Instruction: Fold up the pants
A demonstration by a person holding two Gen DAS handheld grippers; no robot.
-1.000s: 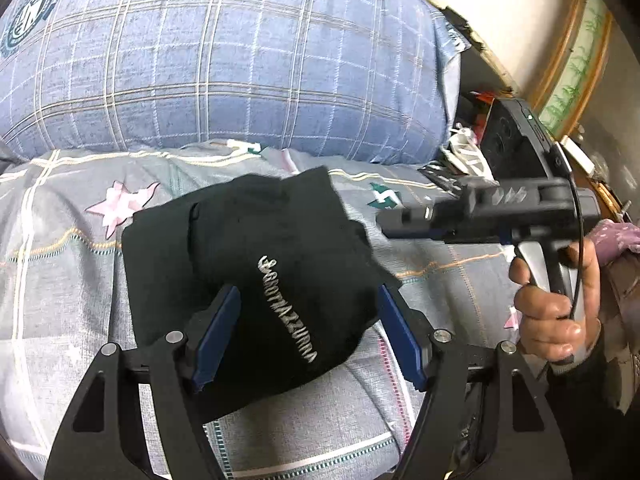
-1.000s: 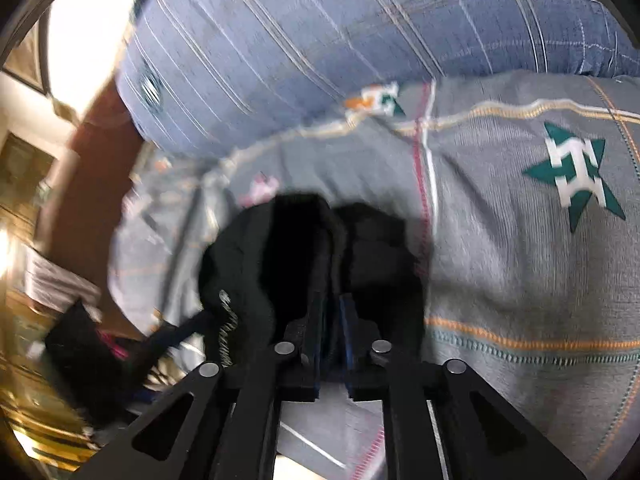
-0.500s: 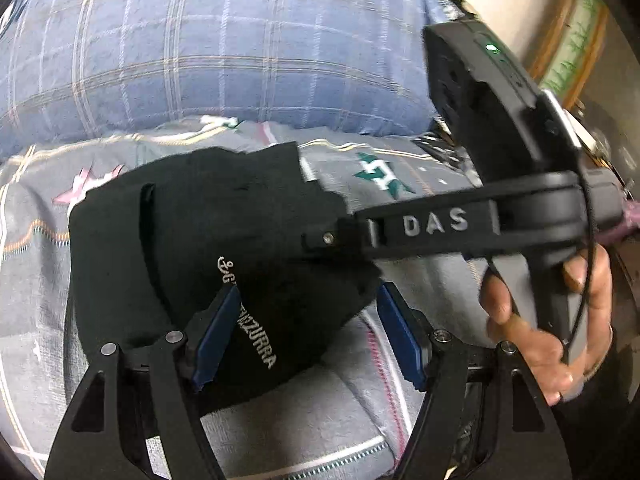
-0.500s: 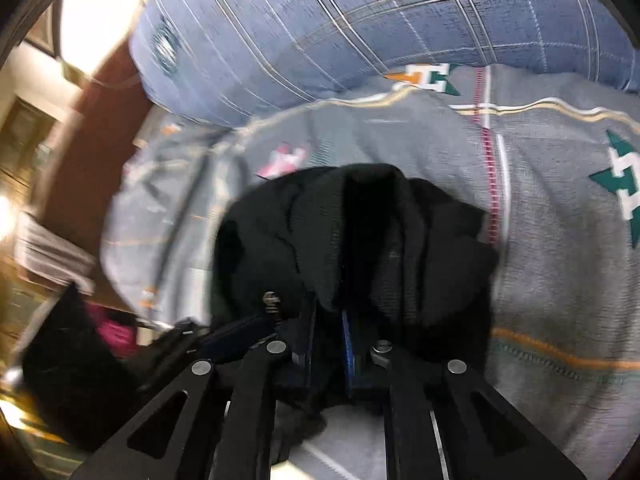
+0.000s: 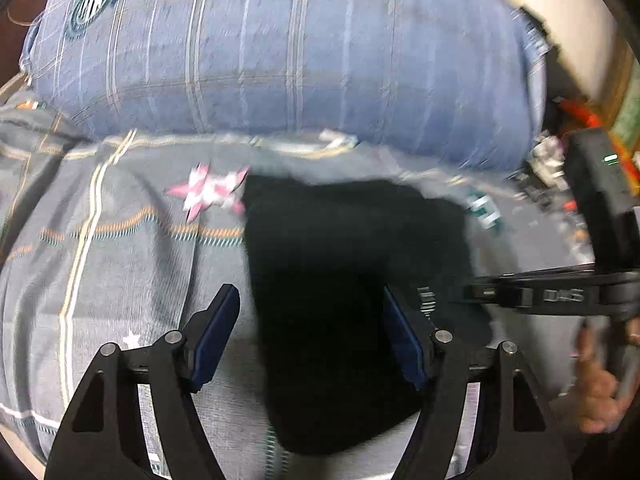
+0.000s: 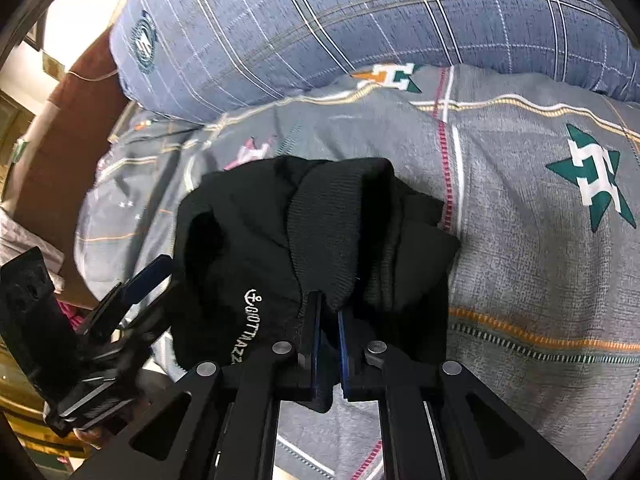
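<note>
My right gripper (image 6: 327,316) is clenched on a ribbed edge of the black knit pants with white lettering (image 6: 280,240), which lie as a compact bundle on the grey star-print bedsheet (image 6: 540,260), below the blue plaid pillow (image 6: 360,20). My left gripper (image 5: 308,340) hangs spread and empty over the bundle. I judge the folding nearly done: only laying this last flap flat and letting go remains.

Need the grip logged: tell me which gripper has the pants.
The right gripper: its fingers are pinched shut on the black pants. The left gripper is wide open, holding nothing.
</note>
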